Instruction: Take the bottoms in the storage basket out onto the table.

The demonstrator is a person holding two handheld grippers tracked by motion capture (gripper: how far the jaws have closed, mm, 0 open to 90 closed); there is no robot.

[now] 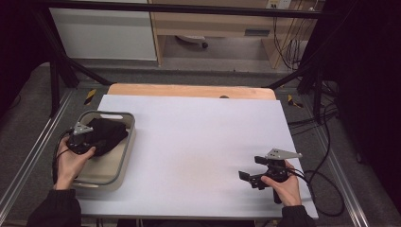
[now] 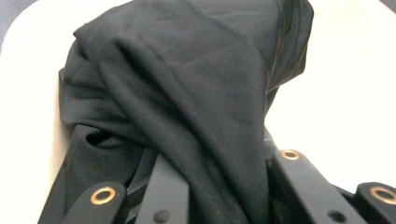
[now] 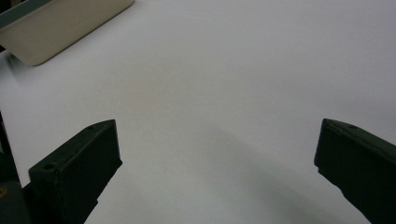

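Observation:
A black cloth [image 1: 108, 134] lies bunched in a beige bin [image 1: 126, 152] with a grey rim at the table's left side. My left gripper [image 1: 94, 141] reaches into the bin from the near left, its jaws closed in on a fold of the cloth. In the left gripper view the cloth [image 2: 187, 88] drapes over and between the jaws of the left gripper [image 2: 224, 186], with the bin's pale floor [image 2: 350, 93] around it. My right gripper [image 1: 251, 169] rests low at the table's near right, held by a hand. It stands open [image 3: 217, 154] over bare white surface, holding nothing.
A white sheet [image 1: 198, 142] covers the table, with a strip of wood [image 1: 189, 90] showing at its far edge. The bin's corner [image 3: 60, 28] appears at the upper left of the right gripper view. Black frame bars and cables [image 1: 321, 175] flank the table.

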